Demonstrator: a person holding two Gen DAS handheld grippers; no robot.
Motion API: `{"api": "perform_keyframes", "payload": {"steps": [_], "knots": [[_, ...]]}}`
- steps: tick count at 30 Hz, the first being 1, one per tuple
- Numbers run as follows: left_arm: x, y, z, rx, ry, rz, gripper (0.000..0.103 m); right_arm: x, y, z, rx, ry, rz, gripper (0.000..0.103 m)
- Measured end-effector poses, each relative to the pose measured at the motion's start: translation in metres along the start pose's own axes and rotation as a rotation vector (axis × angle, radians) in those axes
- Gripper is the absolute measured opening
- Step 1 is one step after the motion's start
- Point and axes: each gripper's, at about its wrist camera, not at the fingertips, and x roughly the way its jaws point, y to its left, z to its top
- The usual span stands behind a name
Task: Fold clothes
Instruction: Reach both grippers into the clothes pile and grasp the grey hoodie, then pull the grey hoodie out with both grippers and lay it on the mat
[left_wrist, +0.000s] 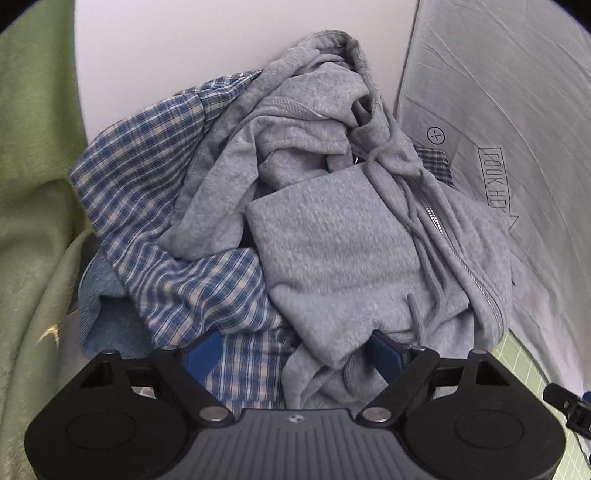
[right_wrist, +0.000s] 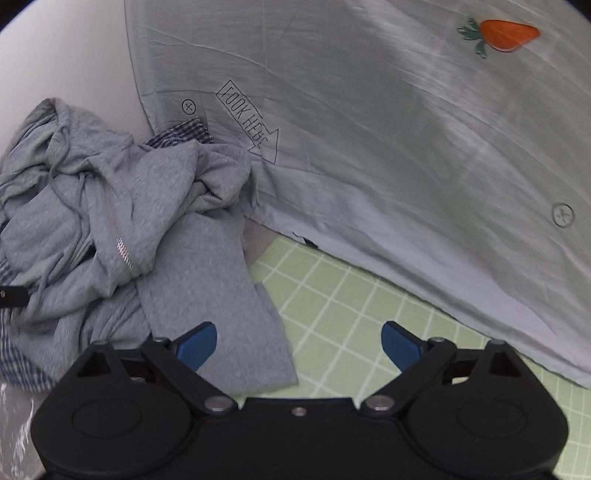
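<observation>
Step in hand: we judged this the pick-up stage — nothing was folded yet, and the clothes lay in a heap for us to draw one piece from.

Pile: the grey hoodie (left_wrist: 332, 236) sat crumpled on top, its zipper (left_wrist: 458, 251) and drawstring (left_wrist: 417, 221) twisted across it, with the blue plaid shirt (left_wrist: 155, 206) bunched beneath and to its left.

Left gripper (left_wrist: 295, 350): we held its blue fingers (left_wrist: 203, 350) spread wide, low against the near edge of the heap; hoodie and plaid cloth lay between them, though nothing was pinched that we could see.

Right gripper (right_wrist: 299, 343): its fingers (right_wrist: 197, 343) also stood wide apart and empty — one over a flat flap of the hoodie (right_wrist: 207, 266), the other over the bare green grid mat (right_wrist: 332, 314).

Grey sheet (right_wrist: 369, 147): it was spread flat beyond the mat, printed with "LOOK HERE" and a carrot (right_wrist: 506, 35), its near corner touching the pile.

Side cloth: a green blanket (left_wrist: 33, 221) hung at the left of the heap.

Next move, as we judged it: close on a clear hoodie edge, such as that flat flap, lift it free of the plaid shirt and lay it out on the mat.

Risk: the drawstring or the shirt might have come up with it.
</observation>
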Motion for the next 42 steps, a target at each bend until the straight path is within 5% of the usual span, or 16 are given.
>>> {"api": "perform_keyframes", "payload": {"steps": [12,14,16,20,24,34,42], "knots": [[0.034,0.005,0.006,-0.038,0.032,-0.028,0.049,0.110,0.036,0.075,0.021,-0.037,0.184,0.067],[0.035,0.005,0.006,-0.032,0.036,-0.030,0.047,0.118,0.042,0.078,0.006,-0.037,0.215,0.047],[0.033,0.004,0.005,-0.025,0.035,-0.033,0.042,0.118,0.047,0.076,-0.017,-0.056,0.254,0.012],[0.020,0.006,0.003,-0.016,0.023,-0.051,0.026,0.097,0.053,0.063,-0.099,-0.123,0.165,0.007],[0.001,0.008,-0.001,-0.008,0.007,-0.079,0.015,0.066,0.029,0.043,-0.029,-0.147,0.089,0.006],[-0.061,0.015,-0.023,0.074,-0.035,-0.143,0.001,-0.063,-0.062,-0.052,0.128,-0.158,-0.185,0.005],[-0.108,-0.031,-0.093,0.190,-0.005,-0.255,0.000,-0.165,-0.120,-0.159,0.234,-0.106,-0.440,0.005]]}}
